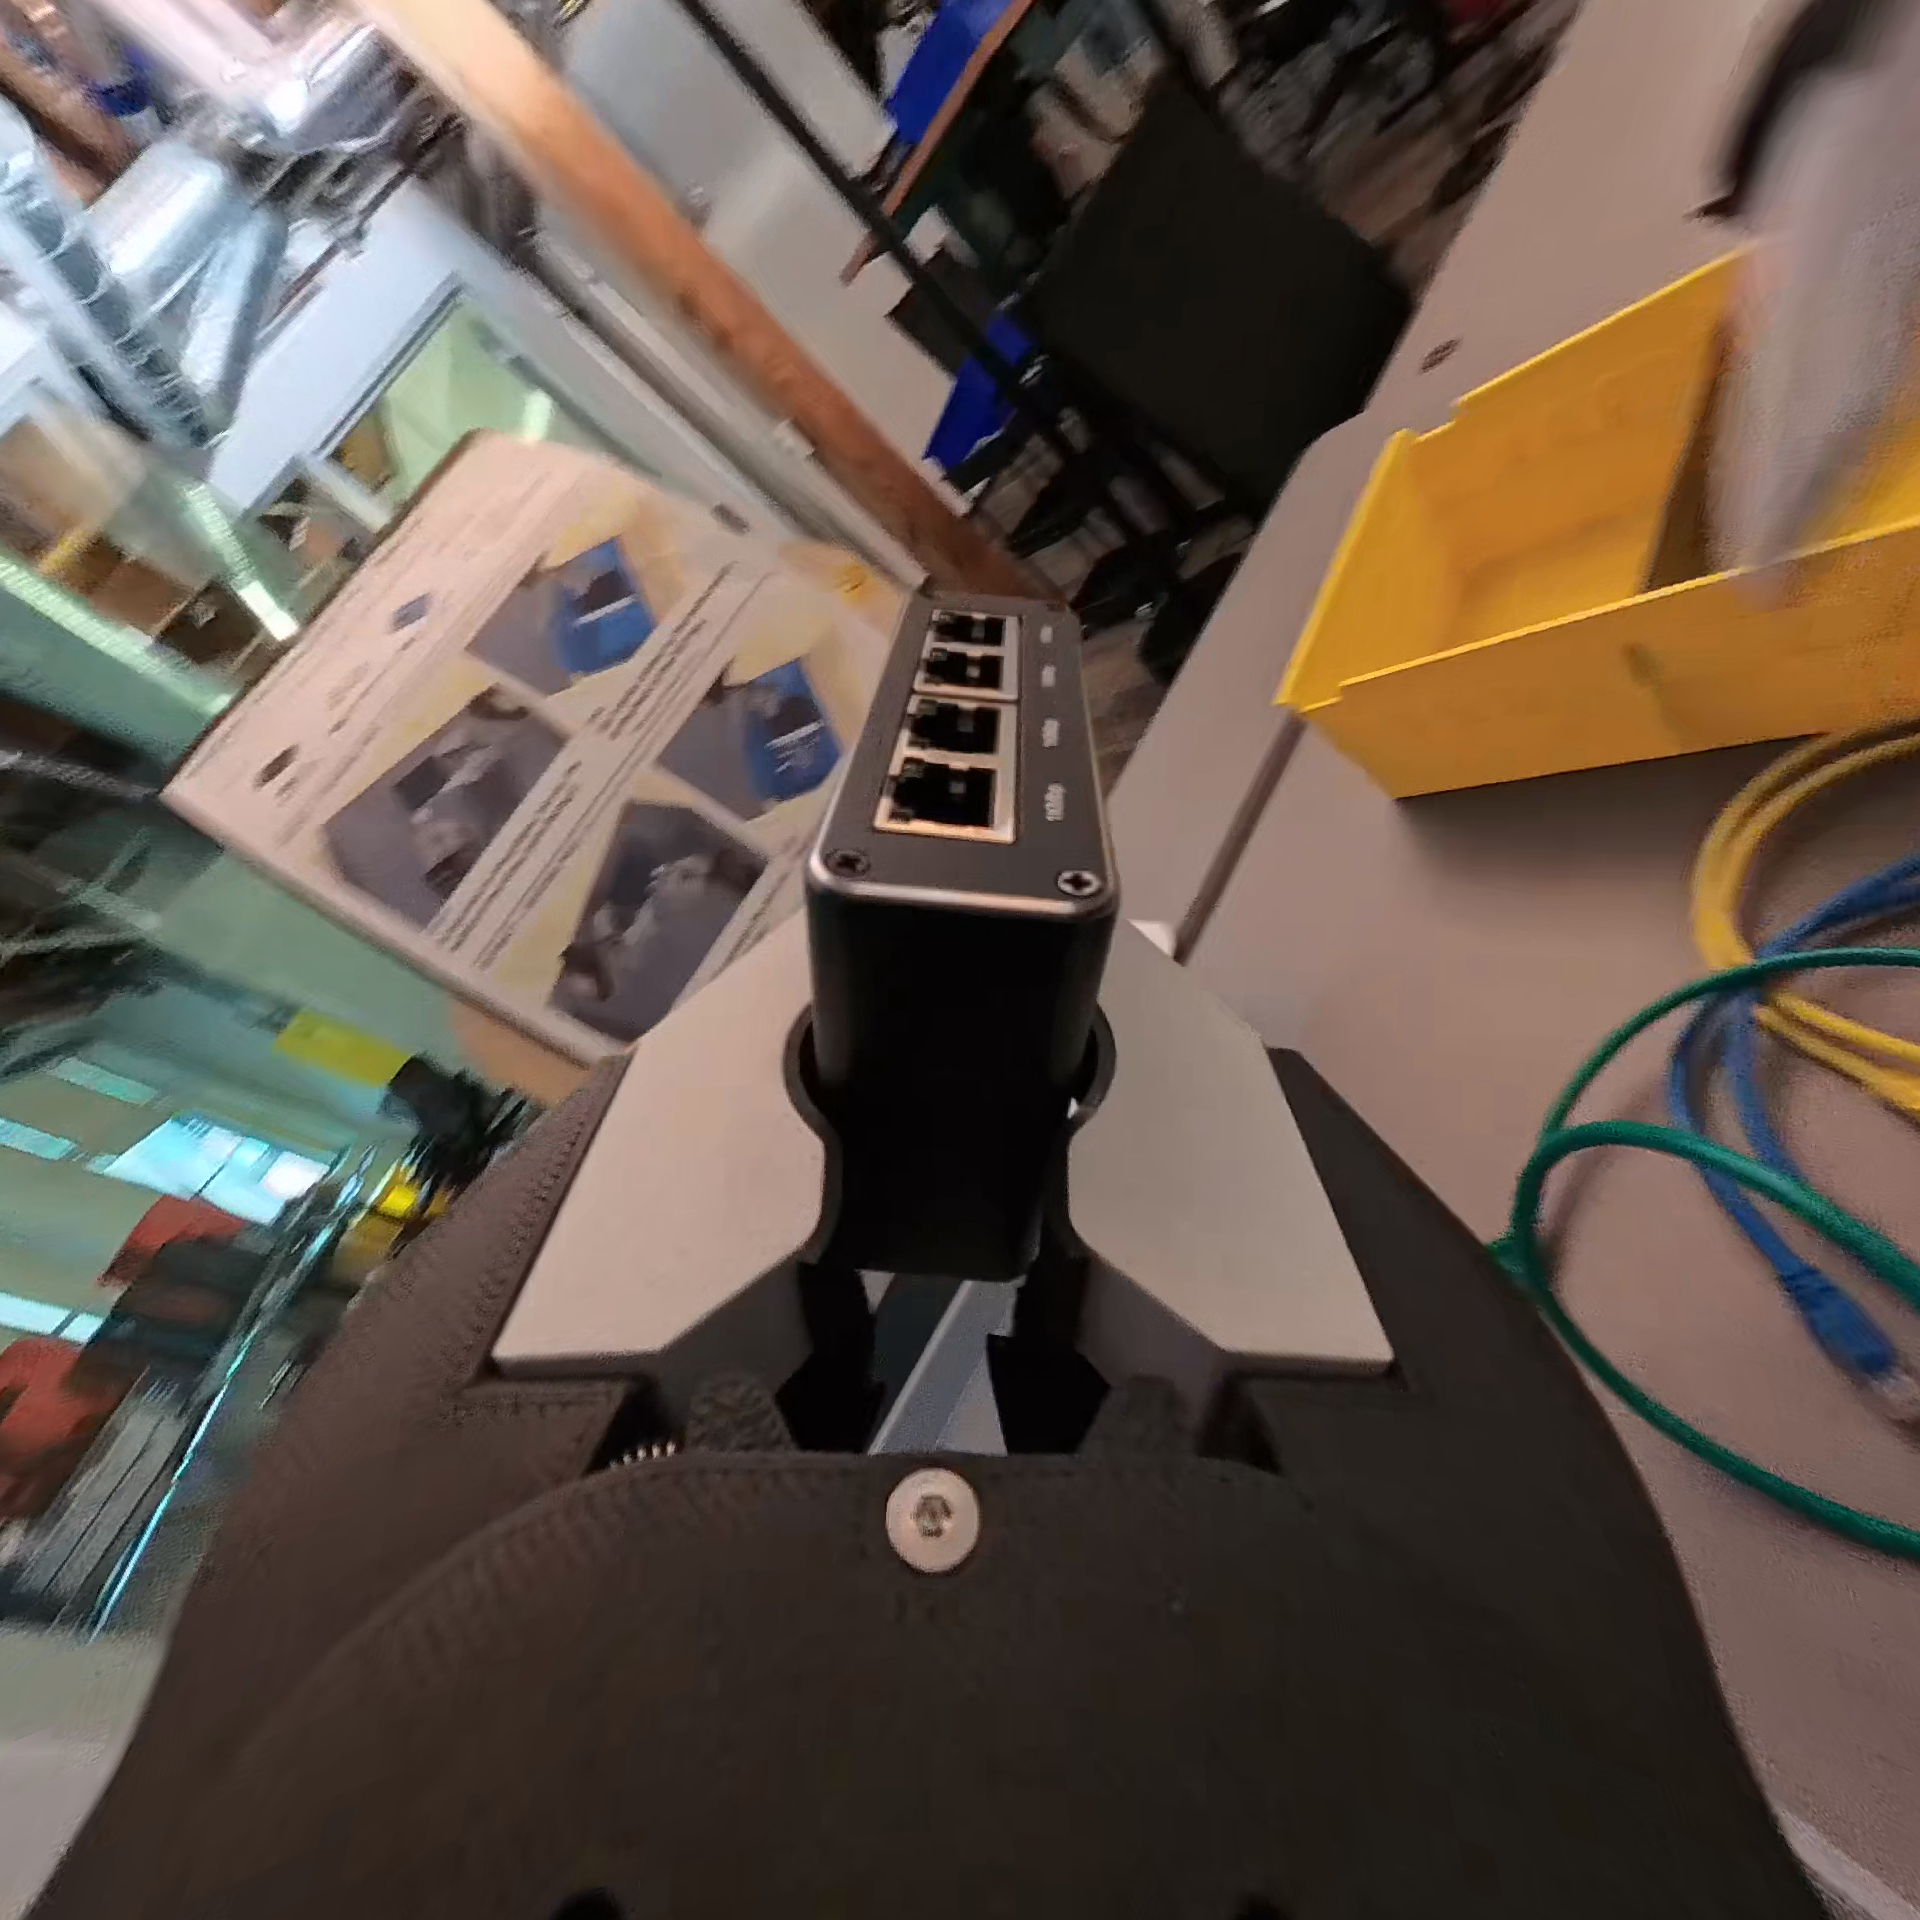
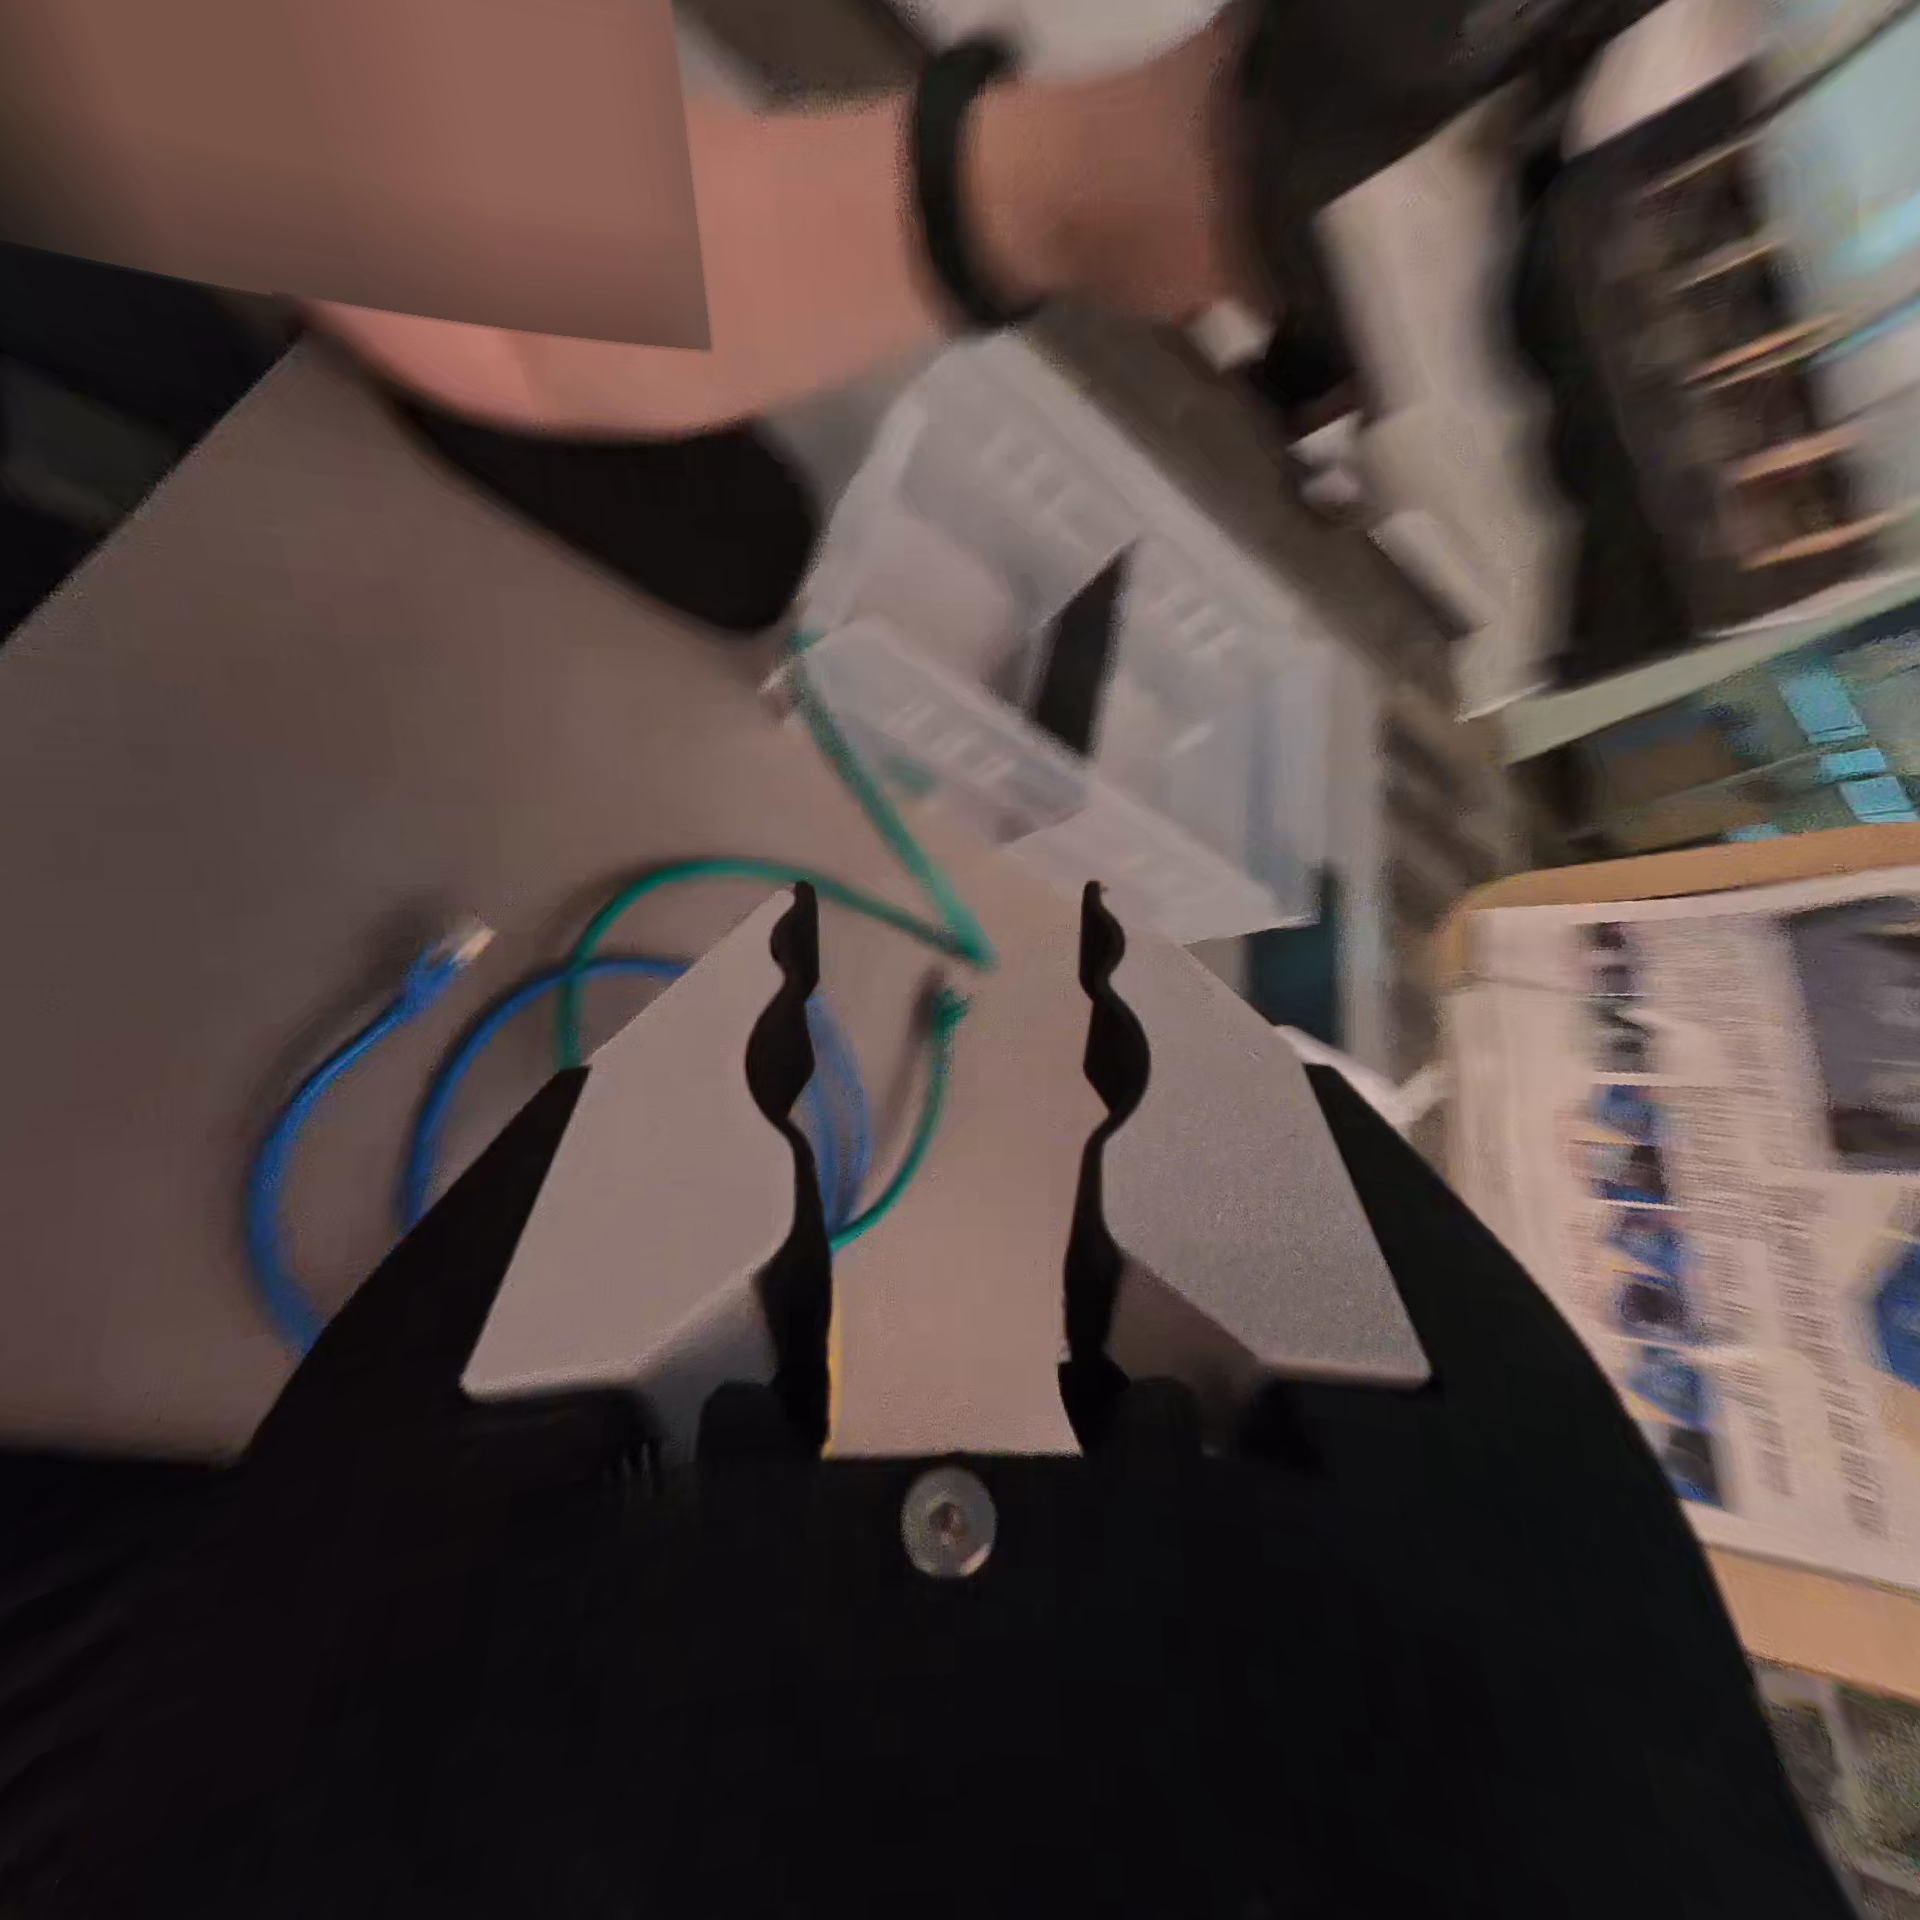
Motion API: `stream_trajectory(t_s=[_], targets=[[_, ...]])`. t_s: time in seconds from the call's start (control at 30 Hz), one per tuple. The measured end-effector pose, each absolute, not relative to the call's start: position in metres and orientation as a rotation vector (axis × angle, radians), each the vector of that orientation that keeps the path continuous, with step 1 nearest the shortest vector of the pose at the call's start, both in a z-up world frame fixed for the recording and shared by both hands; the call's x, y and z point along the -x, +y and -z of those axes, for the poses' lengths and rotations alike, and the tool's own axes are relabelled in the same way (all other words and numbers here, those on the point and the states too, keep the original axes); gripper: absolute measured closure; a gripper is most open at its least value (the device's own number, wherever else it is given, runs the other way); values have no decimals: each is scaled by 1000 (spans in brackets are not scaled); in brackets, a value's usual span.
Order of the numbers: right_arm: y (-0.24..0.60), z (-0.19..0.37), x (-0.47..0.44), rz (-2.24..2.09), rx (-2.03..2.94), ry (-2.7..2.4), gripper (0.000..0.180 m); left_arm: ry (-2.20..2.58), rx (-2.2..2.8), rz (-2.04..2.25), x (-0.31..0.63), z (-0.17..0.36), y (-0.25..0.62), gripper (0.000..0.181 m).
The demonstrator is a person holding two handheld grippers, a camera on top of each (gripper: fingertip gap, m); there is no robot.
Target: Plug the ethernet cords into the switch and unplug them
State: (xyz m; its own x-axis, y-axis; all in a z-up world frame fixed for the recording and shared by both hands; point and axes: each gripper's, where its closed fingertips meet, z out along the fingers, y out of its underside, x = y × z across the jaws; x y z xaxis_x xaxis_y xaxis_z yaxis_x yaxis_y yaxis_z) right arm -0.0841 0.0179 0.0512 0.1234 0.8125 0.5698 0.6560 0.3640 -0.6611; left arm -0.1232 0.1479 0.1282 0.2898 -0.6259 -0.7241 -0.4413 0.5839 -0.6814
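Left hand-held gripper (image 1: 956, 1143) clamping switch (image 1: 961, 831), ports empty

Right wrist view all smeared, blue cord (image 2: 312, 1122) fuzzy, yellow cord (image 1: 1766, 904) and yellow bin (image 1: 1558, 665) cut off at right edge, far shelves blurry

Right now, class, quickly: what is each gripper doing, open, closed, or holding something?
Left gripper: closed on the black ethernet switch.
Right gripper: open, holding nothing.

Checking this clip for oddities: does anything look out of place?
Nothing is damaged. The black metal four-port switch is clamped in the left gripper, ports empty; the cords lie loose on the grey table.
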Motion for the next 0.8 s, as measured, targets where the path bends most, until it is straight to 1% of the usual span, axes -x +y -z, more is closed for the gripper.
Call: stream_trajectory(t_s=[0.03,0.1,0.17,0.27,0.33,0.43,0.47,0.6,0.63,0.67,0.73,0.8], targets=[[27,-76,80,-165,1285,-1471,129,1378,993,197,116,-123,140,146],[40,-120,66,-151,1185,-1234,130,1460,953,290,103,-114,123,146],[43,-136,58,-146,1133,-1147,129,1543,904,384,92,-106,103,147],[51,-131,59,-64,1122,-1160,127,1647,826,501,83,-97,73,146],[45,-120,74,-151,1126,-1225,125,1668,808,537,78,-96,63,146],[37,-120,95,-333,1104,-1230,134,1690,807,525,73,-91,58,146],[42,-118,95,-343,1128,-1212,141,1693,800,538,72,-91,54,146],[45,-114,95,-375,1137,-1238,147,1682,792,600,69,-93,46,146],[47,-114,92,-346,1160,-1235,148,1661,805,594,68,-95,50,139],[51,-116,83,-284,1187,-1219,148,1627,822,566,68,-97,57,127],[61,-126,46,-130,1230,-1141,148,1560,871,497,74,-101,78,118],[82,-134,-21,74,1344,-945,148,1483,957,475,83,-108,99,115]])
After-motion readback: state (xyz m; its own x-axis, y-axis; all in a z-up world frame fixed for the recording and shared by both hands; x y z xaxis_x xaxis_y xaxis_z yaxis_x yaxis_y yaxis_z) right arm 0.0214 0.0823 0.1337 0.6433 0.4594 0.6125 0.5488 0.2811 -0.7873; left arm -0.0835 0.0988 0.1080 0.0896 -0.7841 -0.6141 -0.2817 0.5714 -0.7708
